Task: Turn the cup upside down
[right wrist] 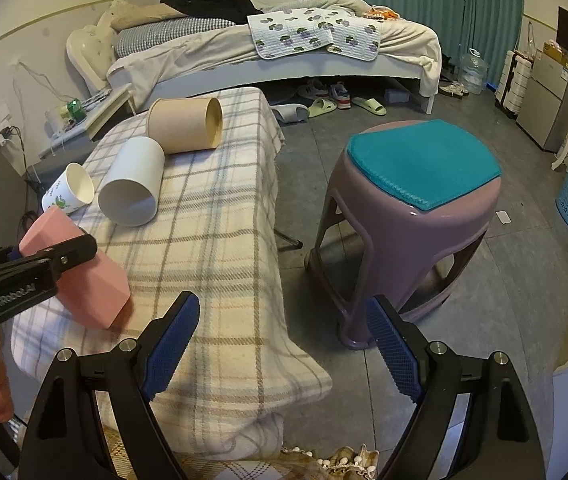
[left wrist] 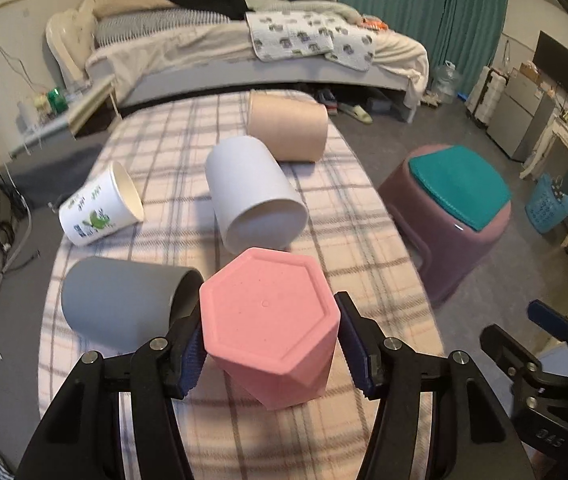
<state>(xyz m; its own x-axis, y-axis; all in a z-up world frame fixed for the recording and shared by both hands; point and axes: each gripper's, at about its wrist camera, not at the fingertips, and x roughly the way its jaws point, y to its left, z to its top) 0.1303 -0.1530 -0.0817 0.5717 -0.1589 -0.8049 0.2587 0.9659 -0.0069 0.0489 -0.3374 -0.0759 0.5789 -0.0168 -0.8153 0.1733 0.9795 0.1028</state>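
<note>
My left gripper [left wrist: 269, 344] is shut on a pink hexagonal cup [left wrist: 269, 324]. The cup is base up and tilted, its lower edge on or just above the plaid tablecloth [left wrist: 336, 240]. In the right wrist view the same pink cup [right wrist: 95, 284] shows at the left, held by the left gripper [right wrist: 49, 252]. My right gripper [right wrist: 281, 344] is open and empty, off the table's near right corner, over the floor. It also shows in the left wrist view [left wrist: 520, 332] at the lower right.
On the table lie a grey cup [left wrist: 119, 300], a white cup [left wrist: 251, 196], a beige cup [left wrist: 288, 126] and a printed paper cup [left wrist: 99, 208], all on their sides. A purple stool with a teal cushion [right wrist: 416, 196] stands right of the table. A bed [right wrist: 275, 48] is behind.
</note>
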